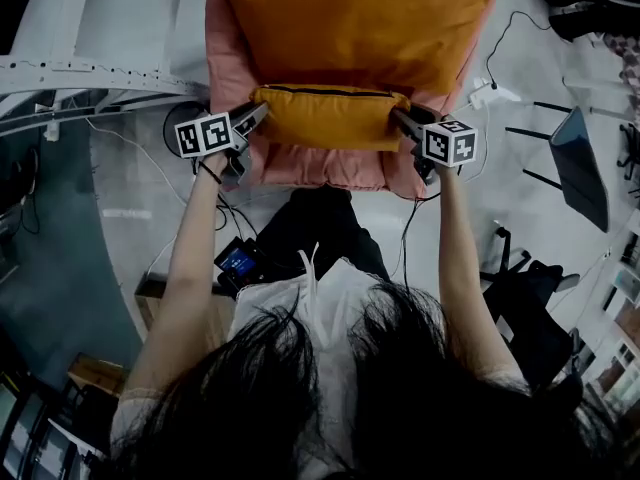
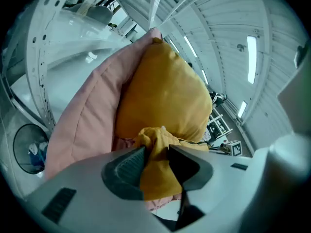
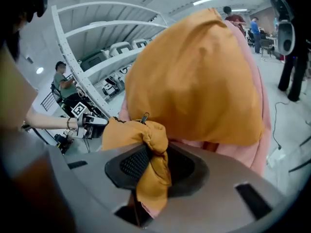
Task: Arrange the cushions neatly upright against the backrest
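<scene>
A small orange cushion (image 1: 330, 118) hangs flat across the front of a pink chair (image 1: 232, 68), its zipper edge on top. My left gripper (image 1: 252, 120) is shut on the cushion's left corner (image 2: 156, 166). My right gripper (image 1: 402, 120) is shut on its right corner (image 3: 151, 171); bunched orange cloth fills both pairs of jaws. Behind it a large orange cushion (image 1: 355, 18) stands upright against the pink backrest (image 2: 85, 115); that cushion also shows in the left gripper view (image 2: 165, 93) and the right gripper view (image 3: 194, 76).
A round fan (image 2: 29, 149) stands on the floor left of the chair. White shelving (image 1: 60, 78) runs along the left. Cables (image 1: 500, 63) and a dark folding stand (image 1: 578, 163) lie on the floor to the right. People stand in the background (image 3: 63, 84).
</scene>
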`<act>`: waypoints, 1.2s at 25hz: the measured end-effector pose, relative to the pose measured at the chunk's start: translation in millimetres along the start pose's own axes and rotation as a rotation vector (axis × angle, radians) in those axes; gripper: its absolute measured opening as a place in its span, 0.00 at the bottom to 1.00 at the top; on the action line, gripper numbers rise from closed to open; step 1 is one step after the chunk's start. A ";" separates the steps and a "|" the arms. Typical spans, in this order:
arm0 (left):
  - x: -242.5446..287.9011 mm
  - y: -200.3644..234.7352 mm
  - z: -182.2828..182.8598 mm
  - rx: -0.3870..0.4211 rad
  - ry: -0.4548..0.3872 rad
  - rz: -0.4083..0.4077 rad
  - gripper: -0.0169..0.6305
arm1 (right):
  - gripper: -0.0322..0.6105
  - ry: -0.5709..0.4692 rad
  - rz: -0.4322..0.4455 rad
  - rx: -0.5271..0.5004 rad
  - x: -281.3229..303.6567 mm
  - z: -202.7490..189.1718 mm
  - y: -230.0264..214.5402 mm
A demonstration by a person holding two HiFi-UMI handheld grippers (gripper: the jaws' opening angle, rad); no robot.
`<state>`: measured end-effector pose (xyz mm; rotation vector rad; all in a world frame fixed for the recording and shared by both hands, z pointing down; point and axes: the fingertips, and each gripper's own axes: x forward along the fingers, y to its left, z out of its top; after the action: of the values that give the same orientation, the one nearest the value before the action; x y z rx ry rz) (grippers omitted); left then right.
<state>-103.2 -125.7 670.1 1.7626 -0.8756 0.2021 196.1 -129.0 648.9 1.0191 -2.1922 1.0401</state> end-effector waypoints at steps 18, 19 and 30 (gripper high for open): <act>76.3 91.0 -2.2 -0.010 0.208 0.235 0.28 | 0.22 0.240 -0.127 0.142 114.4 -44.6 -78.8; 77.2 91.7 0.5 -0.015 0.207 0.237 0.28 | 0.22 0.248 -0.130 0.153 117.9 -45.7 -79.9; 80.5 93.8 6.8 -0.009 0.182 0.266 0.35 | 0.24 0.238 -0.265 0.143 117.0 -45.6 -91.8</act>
<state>-108.2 -180.0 781.2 1.5873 -0.9731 0.5229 205.4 -179.6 795.7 1.1475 -1.7597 1.1411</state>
